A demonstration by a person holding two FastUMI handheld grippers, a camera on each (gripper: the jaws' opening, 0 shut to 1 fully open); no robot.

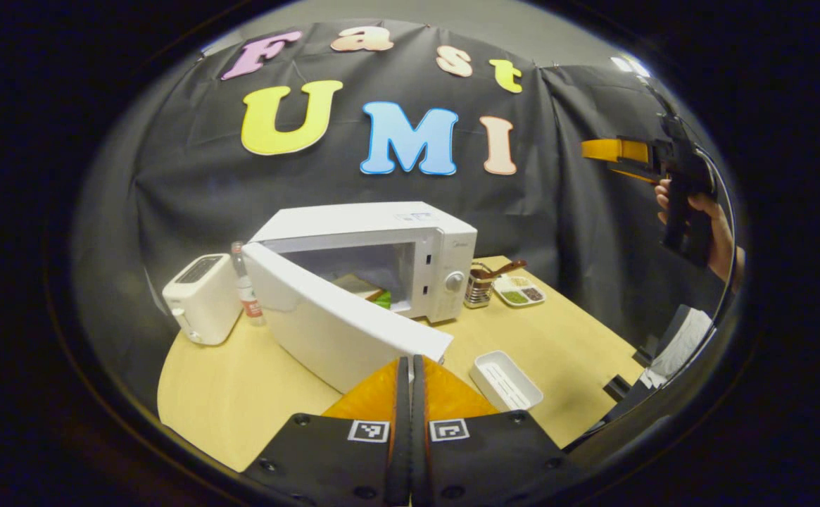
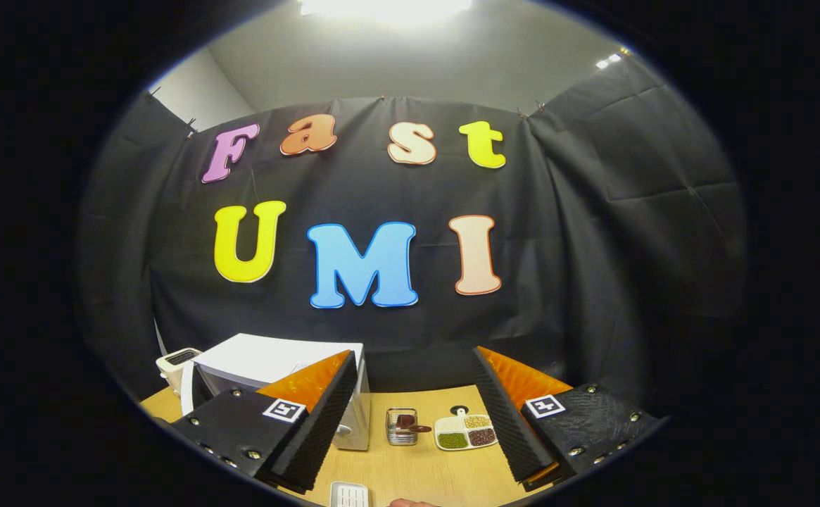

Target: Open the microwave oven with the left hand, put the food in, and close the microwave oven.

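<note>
White and boxy, the microwave oven (image 1: 410, 253) stands toward the back of the pale wooden bench (image 1: 241, 387), its door (image 1: 332, 327) swung wide toward the camera. Inside the cavity lies the food (image 1: 374, 292), a flat item showing green and orange at its near edge; what kind of food it is cannot be told. In the left gripper view the left gripper (image 1: 411, 366) sits low and close, its jaws pressed together with nothing between them, their tips just at the free edge of the door; whether they touch it cannot be told.

A white toaster (image 1: 202, 299) stands left of the oven, with a clear bottle (image 1: 246, 289) between the two. To the right of the oven are a small wire basket (image 1: 478, 290) holding a brown spoon (image 1: 501, 269), and beside it a divided dish (image 1: 519, 290) with green, pale and dark-red fillings. A white rectangular tray (image 1: 505, 380) rests on the bench near the front.

High at the right of that view, a hand (image 1: 716, 232) holds the right gripper (image 1: 596, 151) well above the bench. In the right gripper view, the right gripper's jaws are spread wide and hold nothing, raised over the bench with the basket and divided dish between them farther off.
</note>
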